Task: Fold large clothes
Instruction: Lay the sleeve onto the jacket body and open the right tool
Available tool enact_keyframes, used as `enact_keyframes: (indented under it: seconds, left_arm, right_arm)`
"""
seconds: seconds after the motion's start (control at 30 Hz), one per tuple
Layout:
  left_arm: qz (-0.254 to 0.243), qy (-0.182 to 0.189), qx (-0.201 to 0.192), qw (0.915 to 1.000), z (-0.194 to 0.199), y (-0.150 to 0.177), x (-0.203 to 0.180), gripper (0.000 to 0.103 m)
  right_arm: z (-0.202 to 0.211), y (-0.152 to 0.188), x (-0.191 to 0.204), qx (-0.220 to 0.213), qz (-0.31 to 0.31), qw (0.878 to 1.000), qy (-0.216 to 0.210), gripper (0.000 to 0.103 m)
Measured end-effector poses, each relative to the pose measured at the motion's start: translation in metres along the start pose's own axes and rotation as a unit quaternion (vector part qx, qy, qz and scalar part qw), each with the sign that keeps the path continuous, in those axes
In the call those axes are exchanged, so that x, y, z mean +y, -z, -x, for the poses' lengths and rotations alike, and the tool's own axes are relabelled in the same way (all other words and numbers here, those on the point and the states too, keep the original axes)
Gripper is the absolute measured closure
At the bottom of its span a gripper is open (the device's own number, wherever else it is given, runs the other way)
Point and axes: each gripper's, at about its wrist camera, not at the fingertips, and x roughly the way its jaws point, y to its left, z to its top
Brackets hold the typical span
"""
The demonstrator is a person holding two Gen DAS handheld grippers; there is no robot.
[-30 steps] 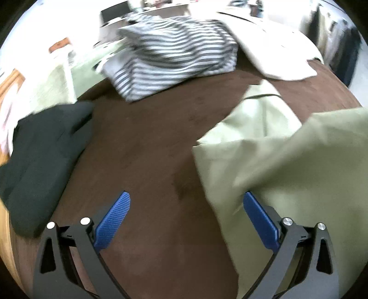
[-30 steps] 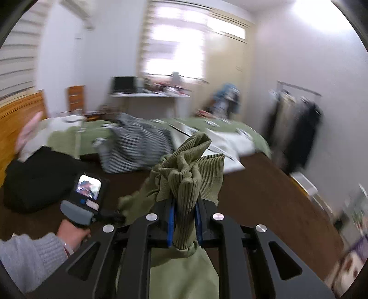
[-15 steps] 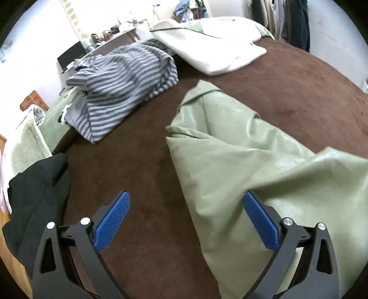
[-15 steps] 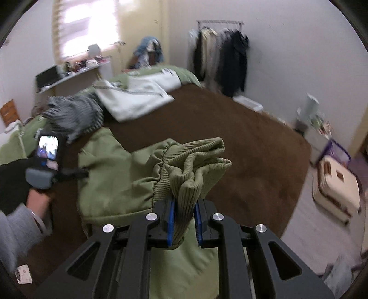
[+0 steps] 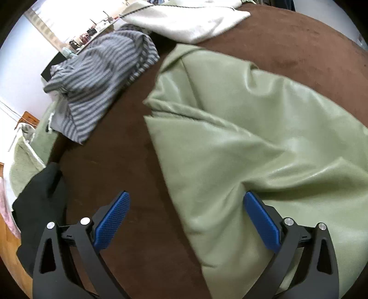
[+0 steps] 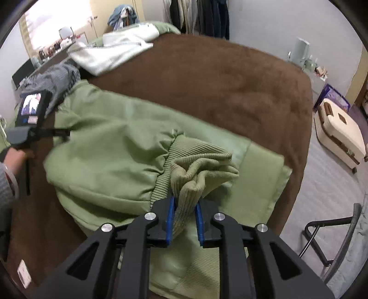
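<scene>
A large light-green jacket (image 5: 253, 142) lies crumpled on the brown bed cover (image 5: 119, 161); it also shows in the right wrist view (image 6: 110, 151). My right gripper (image 6: 185, 218) is shut on the jacket's ribbed green hem (image 6: 202, 170) and holds it bunched just above the bed. My left gripper (image 5: 184, 218) is open and empty, low over the jacket's left edge, with its right finger (image 5: 262, 220) against the fabric. The left gripper also shows in the right wrist view (image 6: 30, 119) at the jacket's far left.
A striped grey garment (image 5: 99, 82), a white garment (image 5: 184, 20) and a black garment (image 5: 39, 202) lie on the bed beyond and left of the jacket. The bed's right edge (image 6: 303, 161) drops to a grey floor with a cream case (image 6: 340, 131) and a chair frame (image 6: 333, 239).
My right gripper has swung down and right with the hem, from held high to low over the bed. The jacket has spread across the cover. My left gripper has moved closer to the jacket's edge.
</scene>
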Motion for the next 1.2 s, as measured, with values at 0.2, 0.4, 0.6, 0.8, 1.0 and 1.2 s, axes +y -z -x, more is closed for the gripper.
enact_keyframes:
  seconds: [0.2,0.4,0.6,0.8,1.0,1.2]
  left_arm:
    - [0.029,0.008,-0.010,0.9995,-0.009,0.009,-0.001,0.005]
    - [0.030,0.010,-0.009,0.9995,-0.010,0.008,-0.001,0.005]
    - [0.021,0.009,-0.003,0.9997,0.003,0.003,0.001,0.006]
    - [0.034,0.051,-0.031,0.9976,0.051,0.005,0.002,0.006]
    - [0.015,0.083,-0.051,0.9951,0.091,0.028,-0.023,0.006]
    - [0.005,0.106,-0.022,0.9941,0.085,0.056,-0.049,0.006]
  right_arm:
    - [-0.010,0.004,0.000,0.003,0.017,1.000,0.000,0.082]
    - [-0.004,-0.005,-0.008,0.015,0.004,1.000,0.023,0.064]
    - [0.020,-0.019,-0.024,0.005,0.008,1.000,0.024,0.040]
    - [0.043,-0.038,-0.019,-0.013,0.069,0.997,-0.034,0.040]
    - [0.016,-0.047,-0.016,0.036,0.074,0.993,-0.083,0.093]
    - [0.002,-0.026,-0.023,0.063,0.091,0.992,-0.058,0.097]
